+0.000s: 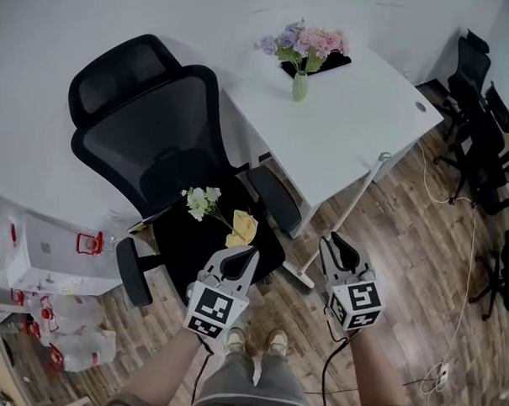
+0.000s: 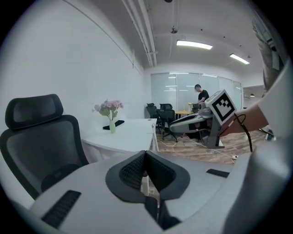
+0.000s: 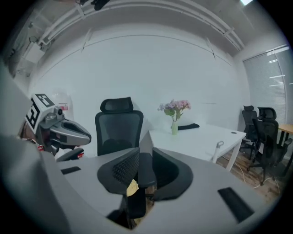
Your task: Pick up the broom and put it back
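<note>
A broom with a white handle (image 1: 347, 212) leans against the front edge of the white table (image 1: 360, 110), its head (image 1: 302, 278) on the wood floor beside the chair. The handle's looped top (image 3: 219, 146) shows in the right gripper view. My right gripper (image 1: 337, 241) hovers just right of the broom head, open, with nothing between its pads (image 3: 145, 157). My left gripper (image 1: 246, 253) hangs over the front of the chair seat, its pads meeting at the tips (image 2: 145, 154), holding nothing.
A black office chair (image 1: 156, 143) stands to the left, with loose white flowers (image 1: 206, 201) and a yellow one (image 1: 243, 227) on its seat. A vase of flowers (image 1: 300, 80) sits on the table. Black chairs (image 1: 481, 124) and a floor cable (image 1: 456, 316) are at right, bags (image 1: 63, 337) at left.
</note>
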{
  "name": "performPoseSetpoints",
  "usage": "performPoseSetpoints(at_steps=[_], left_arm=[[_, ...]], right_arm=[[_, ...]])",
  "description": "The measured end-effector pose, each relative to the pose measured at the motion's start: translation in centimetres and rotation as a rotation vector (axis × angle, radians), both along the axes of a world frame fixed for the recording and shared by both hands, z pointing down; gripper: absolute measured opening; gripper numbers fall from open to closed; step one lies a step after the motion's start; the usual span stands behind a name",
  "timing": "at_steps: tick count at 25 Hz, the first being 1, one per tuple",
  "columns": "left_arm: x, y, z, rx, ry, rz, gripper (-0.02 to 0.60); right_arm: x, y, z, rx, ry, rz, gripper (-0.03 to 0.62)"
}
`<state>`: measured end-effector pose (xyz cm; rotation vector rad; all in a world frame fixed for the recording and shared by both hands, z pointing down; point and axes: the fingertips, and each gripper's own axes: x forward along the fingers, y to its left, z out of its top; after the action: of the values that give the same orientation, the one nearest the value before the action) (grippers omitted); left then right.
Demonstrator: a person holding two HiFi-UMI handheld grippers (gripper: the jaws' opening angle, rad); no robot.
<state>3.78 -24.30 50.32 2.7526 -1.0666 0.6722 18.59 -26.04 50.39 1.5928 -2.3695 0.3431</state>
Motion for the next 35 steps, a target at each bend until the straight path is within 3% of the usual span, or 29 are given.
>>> performPoseSetpoints(at_steps=[8, 14, 21, 28, 35], left_arm=[[-1.3, 2.5, -8.2, 0.089, 0.046, 0.014, 0.015], [-2.7, 4.8, -13.7, 0.178, 0.054, 0.019, 0.015], [-4.2, 7.7, -19.7, 0.255, 0.129, 0.007, 0.015], [-5.0, 10.5, -23.1, 0.301, 0.17, 0.013, 0.015], [-6.0, 12.9, -23.7, 0.292, 0.185, 0.005, 0.015]], right_arm=[[-1.2, 6.2, -10.3, 0.096, -0.108, 0.0, 0.057], [-1.8, 10.2, -15.7, 0.147, -0.131, -0.019, 0.048], [-3.5, 13.9, -22.1, 0.229, -0.13, -0.065, 0.044], [-5.6, 17.7, -26.0, 0.278, -0.144, -0.113, 0.044], [-7.5, 20.5, -26.6, 0.274, -0.125, -0.159, 0.044]])
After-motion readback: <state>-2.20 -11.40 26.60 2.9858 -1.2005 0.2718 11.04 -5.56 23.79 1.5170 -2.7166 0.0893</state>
